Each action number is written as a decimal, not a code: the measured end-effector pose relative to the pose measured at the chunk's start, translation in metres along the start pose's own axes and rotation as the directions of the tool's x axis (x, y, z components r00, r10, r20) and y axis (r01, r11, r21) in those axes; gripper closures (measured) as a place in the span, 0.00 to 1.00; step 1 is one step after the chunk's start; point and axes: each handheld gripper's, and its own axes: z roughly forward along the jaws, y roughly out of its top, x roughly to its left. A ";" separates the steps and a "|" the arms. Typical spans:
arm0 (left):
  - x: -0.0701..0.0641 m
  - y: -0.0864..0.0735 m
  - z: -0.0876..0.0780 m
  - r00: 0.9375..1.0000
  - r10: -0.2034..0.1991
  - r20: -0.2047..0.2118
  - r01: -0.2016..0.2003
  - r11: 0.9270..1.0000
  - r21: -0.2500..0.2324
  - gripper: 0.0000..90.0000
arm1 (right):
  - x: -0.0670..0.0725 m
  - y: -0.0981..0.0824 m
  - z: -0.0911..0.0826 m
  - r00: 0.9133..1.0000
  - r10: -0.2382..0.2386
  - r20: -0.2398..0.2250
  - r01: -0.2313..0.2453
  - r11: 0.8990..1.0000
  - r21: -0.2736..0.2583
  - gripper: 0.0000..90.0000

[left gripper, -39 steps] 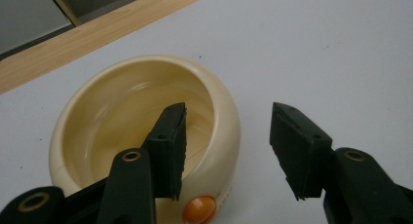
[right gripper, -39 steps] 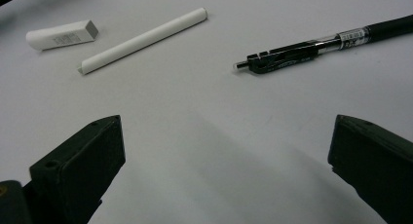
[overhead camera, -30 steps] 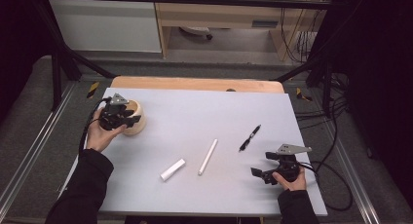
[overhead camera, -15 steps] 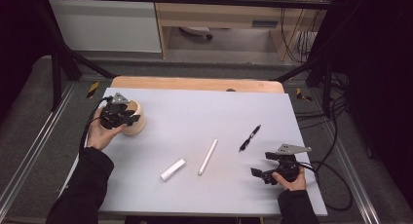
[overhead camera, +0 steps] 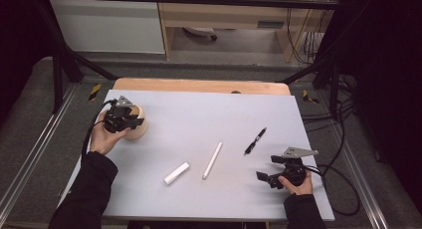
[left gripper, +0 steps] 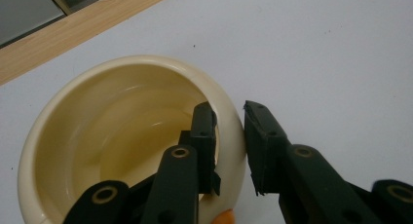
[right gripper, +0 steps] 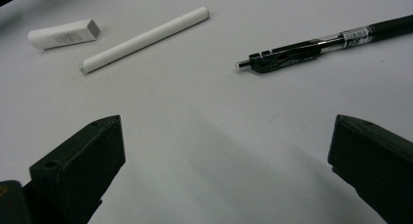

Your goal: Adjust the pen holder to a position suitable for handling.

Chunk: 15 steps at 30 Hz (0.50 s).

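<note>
The pale grey surface (overhead camera: 199, 114) carries everything, with a wooden strip along its far edge. At its far left stands a cream bowl (left gripper: 122, 131), upright and in the same spot as a second ago. The left tongs (left gripper: 229, 146) straddle its near-right rim, one jaw inside and one outside; they have just been closing and now pinch the wall. The right tongs (right gripper: 226, 160) hang over the near right corner, jaws wide apart with nothing between them, unmoved since the earlier pictures. A long white stick (right gripper: 143, 39), a black pen (right gripper: 321, 44) and a short white eraser (right gripper: 63, 34) lie apart mid-surface, unshifted. Print on the pen's label and on the eraser is too small to read.
</note>
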 end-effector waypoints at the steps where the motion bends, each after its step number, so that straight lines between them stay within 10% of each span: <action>1: -0.001 0.000 0.000 1.000 0.002 0.004 -0.002 1.000 0.003 0.83 | 0.000 0.000 0.000 1.000 -0.002 0.001 0.002 1.000 -0.001 0.01; 15: -0.010 -0.003 -0.002 1.000 0.006 0.029 -0.007 1.000 0.013 0.86 | 0.000 0.000 0.001 1.000 -0.002 -0.001 0.002 1.000 0.005 0.01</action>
